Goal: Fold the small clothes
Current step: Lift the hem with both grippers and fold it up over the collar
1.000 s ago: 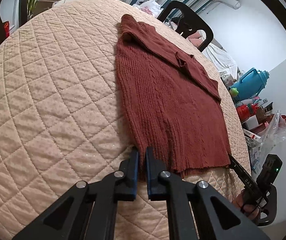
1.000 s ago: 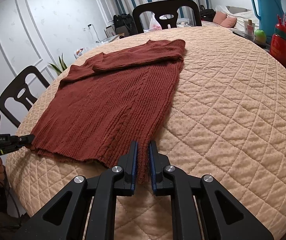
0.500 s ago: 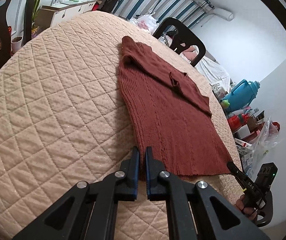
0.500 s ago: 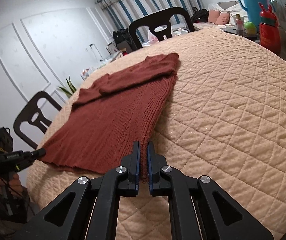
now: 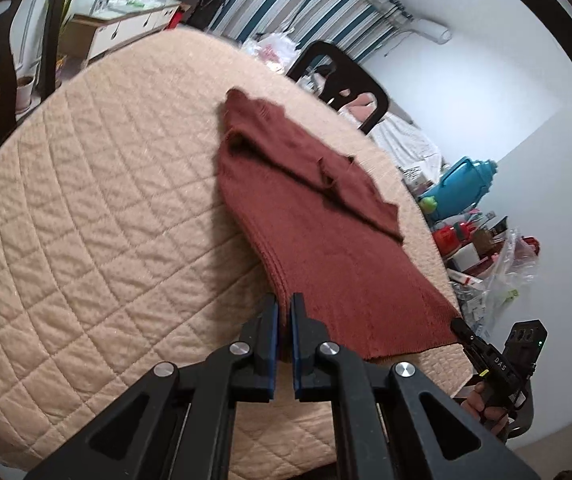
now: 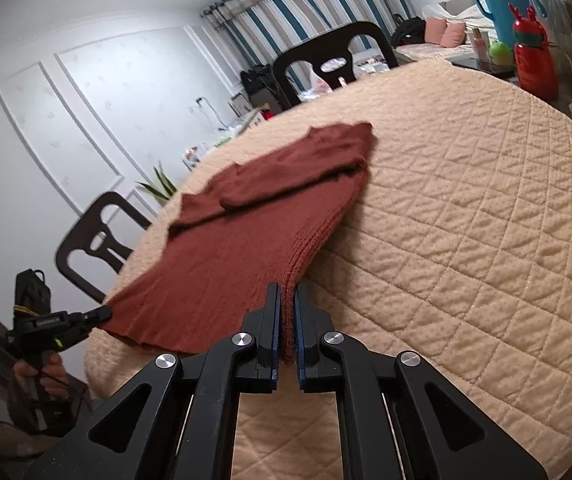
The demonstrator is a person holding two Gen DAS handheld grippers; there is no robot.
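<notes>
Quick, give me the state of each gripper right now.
Left gripper: shut on the sweater's hem corner.
Right gripper: shut on the sweater's other hem corner.

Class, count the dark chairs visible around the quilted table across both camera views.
2 visible: one chair at the far side near the striped curtains, another chair on the side nearest the panelled wall; others may be hidden.

"DAS" on right hand-held gripper (image 5: pixel 500 362)
</notes>
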